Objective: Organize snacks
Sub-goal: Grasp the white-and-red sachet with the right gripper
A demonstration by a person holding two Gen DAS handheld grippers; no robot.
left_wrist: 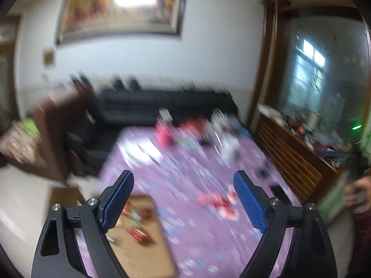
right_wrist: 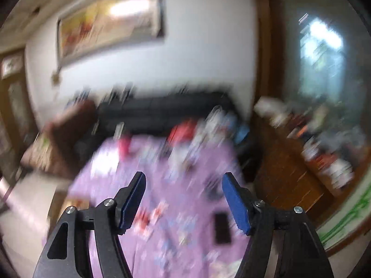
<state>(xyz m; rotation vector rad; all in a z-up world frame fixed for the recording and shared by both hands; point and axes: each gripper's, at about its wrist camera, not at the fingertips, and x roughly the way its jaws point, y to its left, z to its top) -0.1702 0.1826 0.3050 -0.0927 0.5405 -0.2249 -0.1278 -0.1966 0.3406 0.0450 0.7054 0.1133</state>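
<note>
1. Clearly, both views are heavily smeared by motion blur, so fine detail on the table is lost.
2. The left gripper [left_wrist: 184, 180] is held above the table, its blue-padded jaws spread wide with nothing between them.
3. The right gripper [right_wrist: 184, 183] is likewise held with its jaws parted and nothing gripped.
4. A purple patterned tablecloth [left_wrist: 208, 238] is seen below both tools.
5. A cardboard box [left_wrist: 141, 250] is seen at the near left of the table, directly beneath and partly behind the left finger of the left gripper; red and green packets [left_wrist: 136, 222] are seen inside it, though their kind cannot be told.
6. A red-and-white snack packet [left_wrist: 219, 202] is seen lying on the cloth between the two fingers of the left gripper in that view, nearer the right finger and below the tool, not touched by it.
7. A red-and-white blur, probably this packet [right_wrist: 148, 217], is seen just right of the left finger in the right wrist view.
8. A dark flat object [right_wrist: 222, 228] is seen on the cloth near the right finger.
9. More blurred items [left_wrist: 199, 132] are seen clustered at the far end of the table, well apart from both tools.
10. A black sofa [left_wrist: 162, 106] is seen beyond the table.
</note>
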